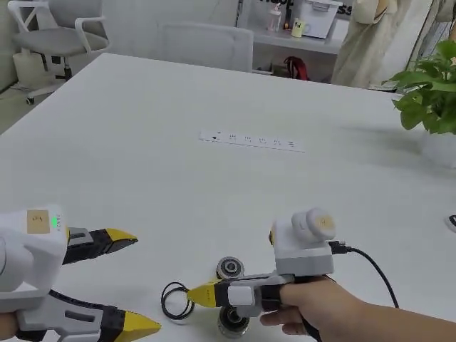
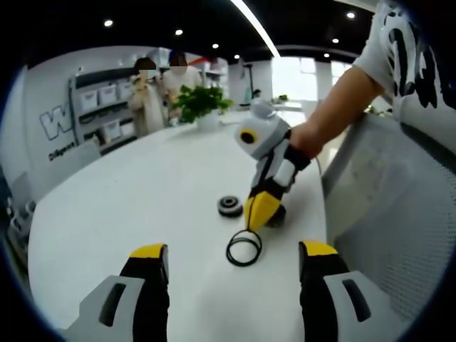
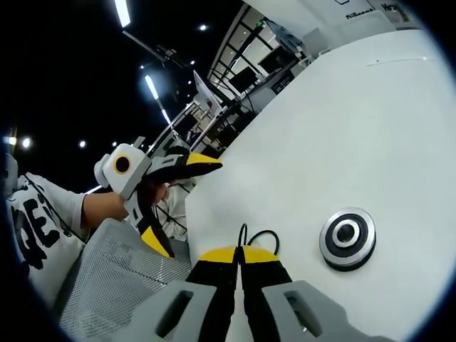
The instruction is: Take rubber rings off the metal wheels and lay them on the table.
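Two black rubber rings [image 1: 173, 300] lie overlapping on the white table [image 1: 214, 192], near its front edge. My right gripper [image 1: 194, 294] points left with its yellow tips at the rings' right edge, shut on a rubber ring [image 3: 262, 237]. One metal wheel [image 1: 230, 268] lies flat just beyond that gripper. A second wheel [image 1: 234, 321] sits under its body. My left gripper [image 1: 146, 283] hovers at the left, open and empty, facing the rings [image 2: 244, 248]. From that side the right gripper [image 2: 252, 222] touches the rings' far edge, beside a wheel [image 2: 229, 205].
A white power strip [image 1: 253, 140] lies at mid-table. A potted plant [image 1: 431, 92] stands at the far right edge. Office chairs [image 1: 57, 35] sit behind the table. The right gripper's cable [image 1: 374, 267] trails off to the right. People stand past the table's far end.
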A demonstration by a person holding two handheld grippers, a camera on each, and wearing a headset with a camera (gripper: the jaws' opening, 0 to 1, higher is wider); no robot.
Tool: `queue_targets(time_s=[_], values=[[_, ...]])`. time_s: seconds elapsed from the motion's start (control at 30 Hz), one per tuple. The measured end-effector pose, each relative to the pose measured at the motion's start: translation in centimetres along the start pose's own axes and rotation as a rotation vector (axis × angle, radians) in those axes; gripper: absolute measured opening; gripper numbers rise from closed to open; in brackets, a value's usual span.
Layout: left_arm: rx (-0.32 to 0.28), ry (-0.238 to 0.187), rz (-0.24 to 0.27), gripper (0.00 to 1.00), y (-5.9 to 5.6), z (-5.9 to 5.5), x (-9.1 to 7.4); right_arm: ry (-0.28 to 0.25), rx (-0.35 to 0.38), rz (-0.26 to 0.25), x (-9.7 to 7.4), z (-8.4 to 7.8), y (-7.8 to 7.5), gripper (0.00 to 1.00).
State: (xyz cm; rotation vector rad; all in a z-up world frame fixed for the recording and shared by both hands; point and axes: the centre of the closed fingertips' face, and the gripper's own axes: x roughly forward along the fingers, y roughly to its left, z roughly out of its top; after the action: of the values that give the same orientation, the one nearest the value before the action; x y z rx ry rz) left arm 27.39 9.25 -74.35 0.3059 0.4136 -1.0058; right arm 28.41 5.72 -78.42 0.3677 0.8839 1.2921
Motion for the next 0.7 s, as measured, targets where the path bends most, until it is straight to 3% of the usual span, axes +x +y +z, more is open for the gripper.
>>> queue_targets(time_s=[0.7], values=[[-0.003, 0.002, -0.004, 0.76, -0.05, -0.05, 0.18, 0.001, 0.003, -0.033, -0.05, -0.12, -0.83, 0.0]])
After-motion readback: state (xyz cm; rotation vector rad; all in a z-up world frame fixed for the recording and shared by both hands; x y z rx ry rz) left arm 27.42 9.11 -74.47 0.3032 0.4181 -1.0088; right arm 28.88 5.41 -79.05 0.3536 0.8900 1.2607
